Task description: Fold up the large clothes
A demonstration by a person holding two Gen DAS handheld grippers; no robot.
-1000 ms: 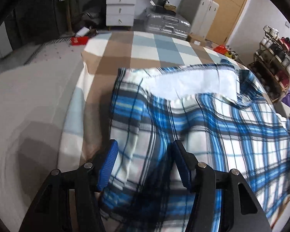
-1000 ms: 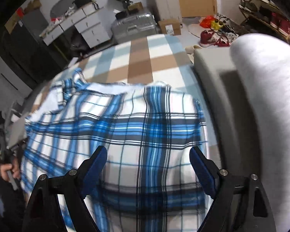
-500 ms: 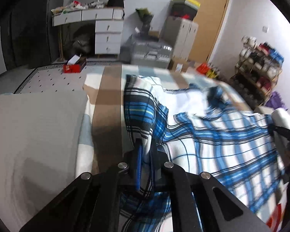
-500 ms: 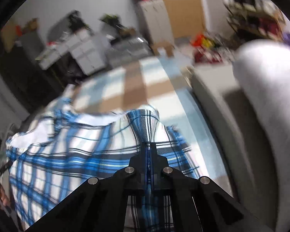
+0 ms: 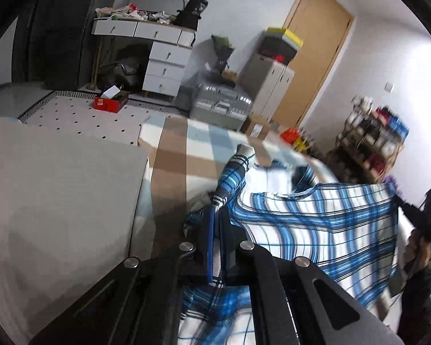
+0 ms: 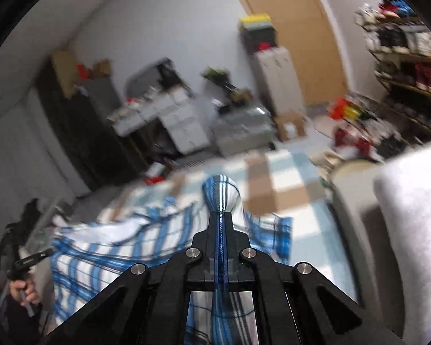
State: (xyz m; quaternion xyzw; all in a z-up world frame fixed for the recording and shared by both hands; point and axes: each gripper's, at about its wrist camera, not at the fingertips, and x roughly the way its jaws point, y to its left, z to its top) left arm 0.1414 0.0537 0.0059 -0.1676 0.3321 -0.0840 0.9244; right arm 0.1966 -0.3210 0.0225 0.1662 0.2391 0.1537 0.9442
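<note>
Left hand-held gripper (image 5: 215,215): jaws pinched tight on a fold of the plaid shirt (image 5: 316,230), blue pads pressed flat with cloth bunched up past the tips. Right hand-held gripper (image 6: 221,215): also clenched on the plaid shirt (image 6: 115,253), a rolled nub of fabric poking out above the tips.

Landmark = checked bedspread (image 5: 192,143) on the bed. The shirt is over it, partly lifted off: near edge raised between the two grippers, cloth stretched taut across from one to the other, far part draping down onto the bedspread. Collar end crumpled, lying toward the foot of the bed.

Grey pillow (image 5: 57,201) sits on the left side of the bedspread in the left wrist view; a pale grey cushion (image 6: 411,230) on its right side in the right wrist view.

Beyond the bedspread's far end: silver suitcase (image 5: 221,106), white drawer unit (image 5: 166,69), wooden door (image 5: 313,66). Shoe rack (image 5: 370,143) off to the right of it.

Right wrist view is motion-blurred, so background detail there is unclear.
</note>
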